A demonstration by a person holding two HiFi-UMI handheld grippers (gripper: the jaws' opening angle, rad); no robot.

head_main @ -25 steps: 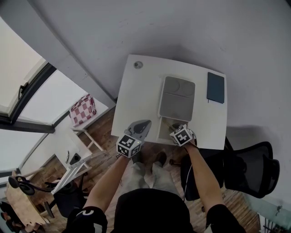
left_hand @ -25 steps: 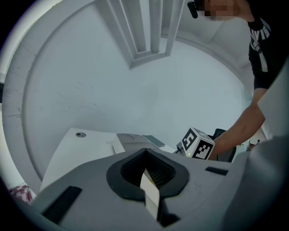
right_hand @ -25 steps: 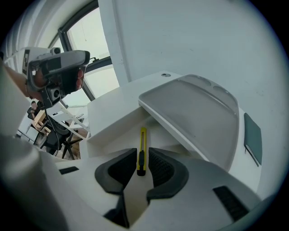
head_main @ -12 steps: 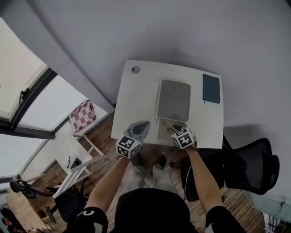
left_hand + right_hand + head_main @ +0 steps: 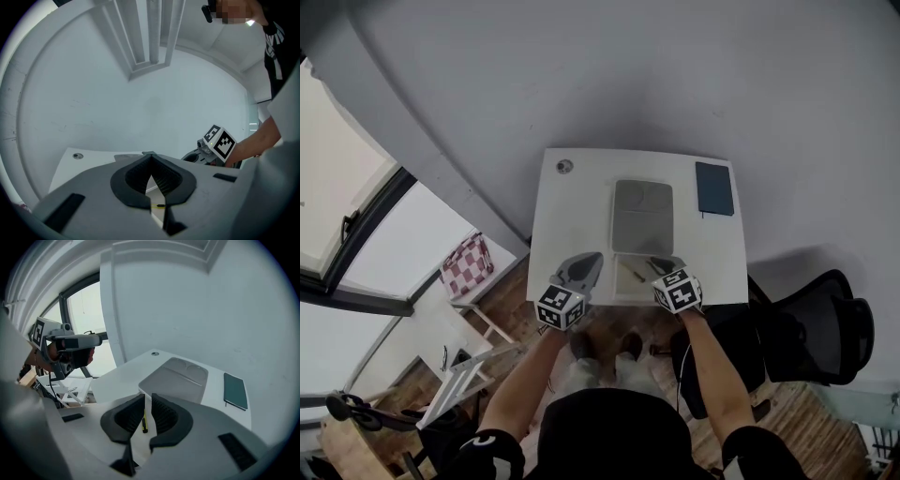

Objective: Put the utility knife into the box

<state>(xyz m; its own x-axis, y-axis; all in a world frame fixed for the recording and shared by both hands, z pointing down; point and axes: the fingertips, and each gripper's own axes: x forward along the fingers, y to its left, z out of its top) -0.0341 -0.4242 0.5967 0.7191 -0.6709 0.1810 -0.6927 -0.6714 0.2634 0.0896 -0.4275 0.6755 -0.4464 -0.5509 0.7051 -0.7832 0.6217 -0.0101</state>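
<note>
Left gripper (image 5: 587,262) (image 5: 150,159): fingers tip to tip, gap only further back toward the camera, nothing held. It sits over the near tabletop (image 5: 572,216) edge.

Right gripper (image 5: 660,264) (image 5: 146,397): fingers a narrow slit apart, gripping nothing. The utility knife (image 5: 144,423) shows through the slit, lying below the fingers rather than between them.

Utility knife (image 5: 636,274), yellow and black: flat inside the pale open box (image 5: 619,281). It's between the two sets of fingers, closer to the right ones, just to their left. The left gripper view catches a sliver of it (image 5: 158,205) under the fingers.

Box lid (image 5: 642,216) (image 5: 176,376): grey, two round recesses, laid open flat just beyond both fingertips and touching the far edge of the box.

Dark notebook (image 5: 714,187) (image 5: 235,391): well beyond the right fingers and to their right, near the far tabletop corner, clear of the lid.

Round grommet (image 5: 565,166): far beyond the left fingers, at the far left corner.
</note>
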